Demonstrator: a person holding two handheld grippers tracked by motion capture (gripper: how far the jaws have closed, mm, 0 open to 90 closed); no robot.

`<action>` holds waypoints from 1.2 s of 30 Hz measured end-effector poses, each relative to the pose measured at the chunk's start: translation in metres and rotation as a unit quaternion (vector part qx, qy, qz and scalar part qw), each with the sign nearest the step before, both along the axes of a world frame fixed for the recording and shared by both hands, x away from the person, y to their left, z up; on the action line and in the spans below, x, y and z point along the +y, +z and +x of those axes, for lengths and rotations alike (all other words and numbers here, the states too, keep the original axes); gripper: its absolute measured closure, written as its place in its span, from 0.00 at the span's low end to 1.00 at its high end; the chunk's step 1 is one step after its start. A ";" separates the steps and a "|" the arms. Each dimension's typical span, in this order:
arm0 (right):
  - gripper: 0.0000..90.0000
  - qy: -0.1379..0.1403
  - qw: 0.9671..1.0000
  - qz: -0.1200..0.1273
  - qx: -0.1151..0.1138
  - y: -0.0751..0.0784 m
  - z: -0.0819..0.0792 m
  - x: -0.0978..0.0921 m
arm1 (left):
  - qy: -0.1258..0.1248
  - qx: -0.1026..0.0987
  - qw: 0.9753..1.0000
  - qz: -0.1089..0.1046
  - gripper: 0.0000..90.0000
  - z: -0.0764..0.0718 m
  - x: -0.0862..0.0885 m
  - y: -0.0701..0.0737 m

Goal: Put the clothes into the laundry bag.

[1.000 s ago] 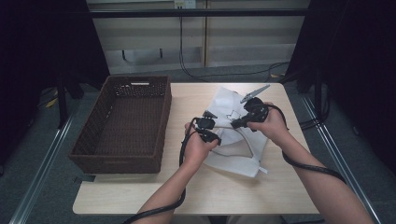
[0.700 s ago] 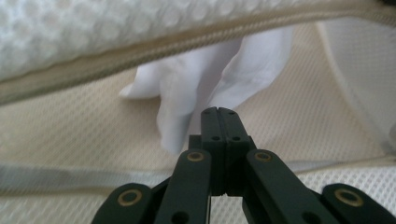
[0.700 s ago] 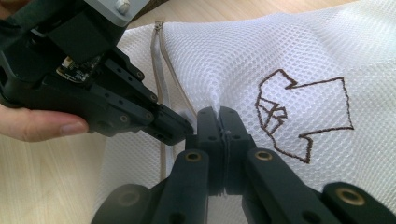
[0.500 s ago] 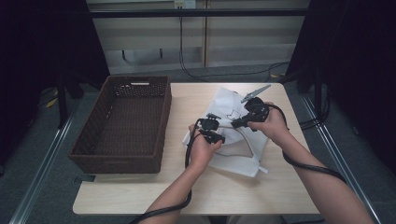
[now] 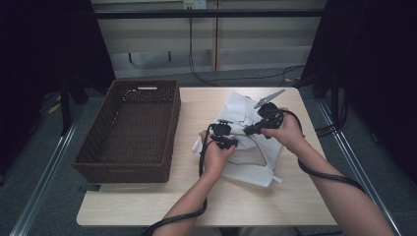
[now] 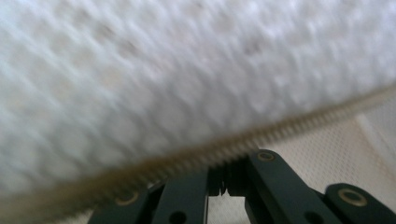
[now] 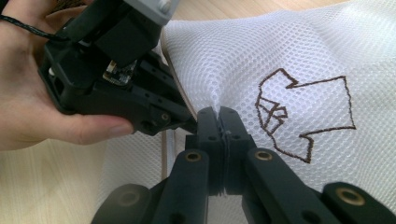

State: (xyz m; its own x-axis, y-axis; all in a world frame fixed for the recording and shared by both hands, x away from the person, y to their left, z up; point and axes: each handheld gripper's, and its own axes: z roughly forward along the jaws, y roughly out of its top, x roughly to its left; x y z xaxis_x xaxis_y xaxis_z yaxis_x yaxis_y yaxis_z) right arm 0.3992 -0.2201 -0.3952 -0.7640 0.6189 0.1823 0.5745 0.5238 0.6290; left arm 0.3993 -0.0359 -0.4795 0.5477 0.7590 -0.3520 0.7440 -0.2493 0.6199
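Both tools clamped on white mesh bag (image 5: 248,147): left tool (image 5: 225,140) at zipper (image 6: 196,161), right tool (image 7: 218,122) just beside. Next: pull zipper apart.

Lab: black curtains (image 5: 44,44) enclose cabled table (image 5: 206,206).

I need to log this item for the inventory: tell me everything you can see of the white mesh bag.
The white mesh bag is a soft laundry-type pouch of honeycomb netting, lying crumpled on the wooden table, right of the wicker basket. A brown embroidered folded-shirt outline marks its face, and a tan zipper runs along one edge. Both the left gripper and right gripper pinch the fabric near that zipper.
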 end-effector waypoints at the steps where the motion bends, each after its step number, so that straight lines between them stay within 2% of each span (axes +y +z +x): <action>1: 1.00 0.000 1.000 0.000 0.000 0.000 0.000 0.000 | 0.003 -0.001 1.000 0.000 0.98 0.001 0.000 0.000; 4: 1.00 -0.001 1.000 0.002 0.001 0.000 0.000 0.000 | 0.014 -0.009 1.000 0.008 0.97 0.002 0.001 -0.001; 6: 1.00 -0.001 1.000 0.002 0.002 0.000 0.000 -0.001 | 0.018 -0.011 1.000 0.007 0.96 0.003 0.002 -0.001; 9: 1.00 -0.002 1.000 0.001 0.001 0.000 0.000 -0.001 | 0.014 0.002 1.000 0.007 0.91 0.002 0.003 0.000; 10: 1.00 -0.001 1.000 0.001 0.000 0.000 0.000 -0.001 | 0.009 0.013 1.000 0.015 0.88 0.001 0.004 0.002; 11: 1.00 -0.001 1.000 0.001 0.000 0.000 0.000 -0.001 | 0.009 0.013 1.000 0.015 0.84 0.001 0.004 0.002; 12: 1.00 -0.002 1.000 0.001 0.000 0.000 0.000 -0.002 | 0.002 0.029 0.999 0.018 0.78 0.001 0.006 0.004; 13: 1.00 -0.002 1.000 0.003 -0.001 -0.001 0.000 -0.002 | 0.001 0.036 0.999 0.019 0.73 0.000 0.006 0.006; 17: 1.00 -0.006 1.000 -0.002 0.000 0.000 0.000 -0.003 | -0.015 0.044 0.998 0.035 0.66 -0.003 0.010 0.013; 19: 1.00 -0.004 1.000 -0.003 0.001 -0.001 0.001 -0.004 | -0.034 0.045 0.997 0.044 0.55 -0.007 0.014 0.022; 23: 1.00 -0.007 1.000 -0.008 0.006 -0.002 0.002 -0.005 | -0.037 0.043 0.998 0.040 0.47 -0.012 0.015 0.030; 24: 1.00 -0.010 1.000 -0.012 0.010 -0.001 0.001 -0.006 | -0.052 0.047 0.996 0.053 0.46 -0.014 0.017 0.035; 25: 1.00 -0.010 1.000 -0.014 0.008 -0.001 0.001 -0.007 | -0.056 0.045 0.996 0.050 0.45 -0.016 0.017 0.037; 27: 1.00 -0.007 1.000 -0.013 0.006 -0.002 0.001 -0.008 | -0.052 0.044 0.997 0.047 0.44 -0.017 0.017 0.039; 28: 1.00 -0.012 1.000 -0.015 0.011 -0.001 0.001 -0.008 | -0.061 0.042 0.996 0.057 0.43 -0.018 0.018 0.040; 30: 1.00 -0.014 1.000 -0.019 0.016 -0.002 0.000 -0.009 | -0.059 0.044 0.996 0.052 0.41 -0.019 0.018 0.042; 31: 1.00 -0.012 1.000 -0.020 0.015 -0.003 0.000 -0.010 | -0.067 0.043 0.995 0.060 0.41 -0.019 0.020 0.043; 36: 1.00 -0.013 1.000 -0.022 0.017 -0.007 -0.001 -0.018 | -0.070 0.043 0.995 0.060 0.37 -0.020 0.026 0.044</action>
State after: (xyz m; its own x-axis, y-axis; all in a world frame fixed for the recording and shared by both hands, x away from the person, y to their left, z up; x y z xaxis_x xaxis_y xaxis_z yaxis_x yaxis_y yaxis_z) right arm 0.3985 -0.2380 -0.4017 -0.7415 0.6462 0.1802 0.6088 0.5353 0.5855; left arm 0.3797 -0.0099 -0.4353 0.6225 0.7171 -0.3136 0.7459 -0.4221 0.5152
